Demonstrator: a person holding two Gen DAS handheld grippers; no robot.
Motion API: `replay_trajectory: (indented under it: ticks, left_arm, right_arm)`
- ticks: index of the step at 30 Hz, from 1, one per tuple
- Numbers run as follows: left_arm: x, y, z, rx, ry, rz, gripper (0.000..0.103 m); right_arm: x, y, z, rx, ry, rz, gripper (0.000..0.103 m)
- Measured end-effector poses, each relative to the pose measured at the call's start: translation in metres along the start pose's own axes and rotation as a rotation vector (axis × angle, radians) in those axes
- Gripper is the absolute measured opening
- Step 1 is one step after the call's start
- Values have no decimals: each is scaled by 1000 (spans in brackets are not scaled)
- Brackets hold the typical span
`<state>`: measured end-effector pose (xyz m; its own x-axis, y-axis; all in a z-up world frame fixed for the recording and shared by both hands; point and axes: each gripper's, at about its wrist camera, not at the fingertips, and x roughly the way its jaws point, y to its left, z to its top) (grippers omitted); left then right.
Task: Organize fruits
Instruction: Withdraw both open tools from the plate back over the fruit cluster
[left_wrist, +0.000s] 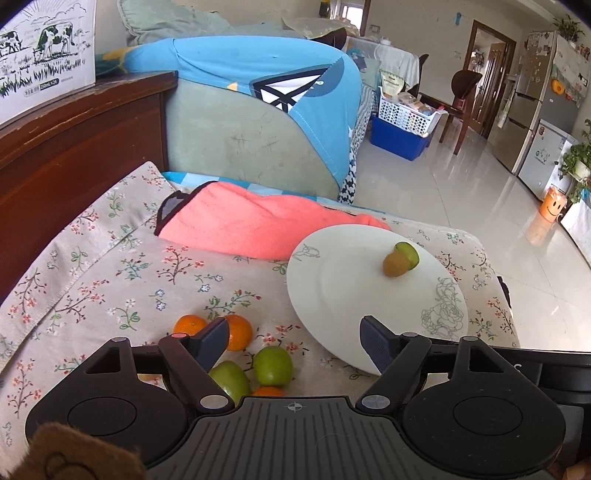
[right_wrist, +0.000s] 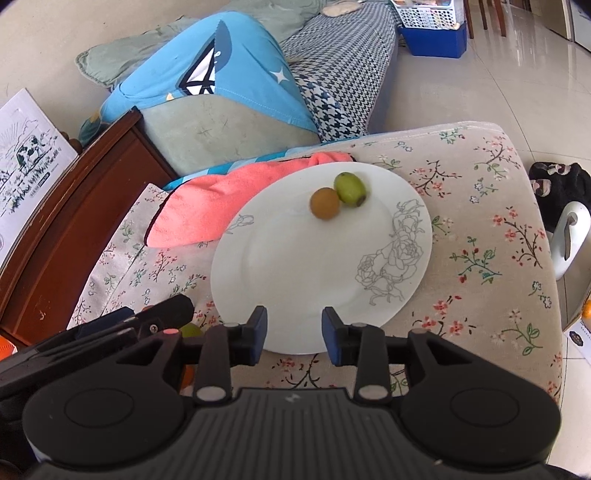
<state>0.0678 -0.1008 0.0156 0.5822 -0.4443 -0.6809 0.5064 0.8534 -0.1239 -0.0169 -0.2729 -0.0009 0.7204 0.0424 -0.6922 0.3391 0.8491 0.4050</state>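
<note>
A white plate (left_wrist: 332, 280) (right_wrist: 295, 266) with a drawn rose lies on the floral cloth. On its far part a brown fruit (left_wrist: 394, 265) (right_wrist: 324, 203) touches a green fruit (left_wrist: 407, 253) (right_wrist: 350, 189). My left gripper (left_wrist: 293, 341) stands open and holds nothing. Below it lie two oranges (left_wrist: 238, 331), two green fruits (left_wrist: 274, 364) and part of a third orange (left_wrist: 267, 391). My right gripper (right_wrist: 294, 334) hovers over the plate's near rim, its jaws apart and with nothing between them. The left gripper's body (right_wrist: 147, 325) shows at lower left in the right wrist view.
A pink cloth (left_wrist: 251, 225) (right_wrist: 207, 206) lies behind the plate, against a sofa arm draped in blue fabric (left_wrist: 258, 85). A dark wooden cabinet (left_wrist: 74, 140) stands to the left. The cushion's right edge (right_wrist: 546, 258) drops to a tiled floor.
</note>
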Motion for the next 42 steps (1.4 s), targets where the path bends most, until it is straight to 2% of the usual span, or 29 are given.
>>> replay_trajectory:
  ticks: [12, 24, 33, 42]
  left_arm:
    - [-20, 41, -10, -46, 36, 79, 79]
    - [-49, 85, -26, -158, 19, 159, 79]
    - [-59, 121, -43, -238, 29, 232, 79]
    - [-49, 121, -59, -174, 67, 260, 79]
  right_arm:
    - [3, 25, -16, -125, 52, 81, 38]
    - [-1, 50, -44, -241, 118, 175, 38]
    - [-1, 64, -63, -306, 167, 209, 38]
    - [-3, 73, -73, -361, 169, 204, 41]
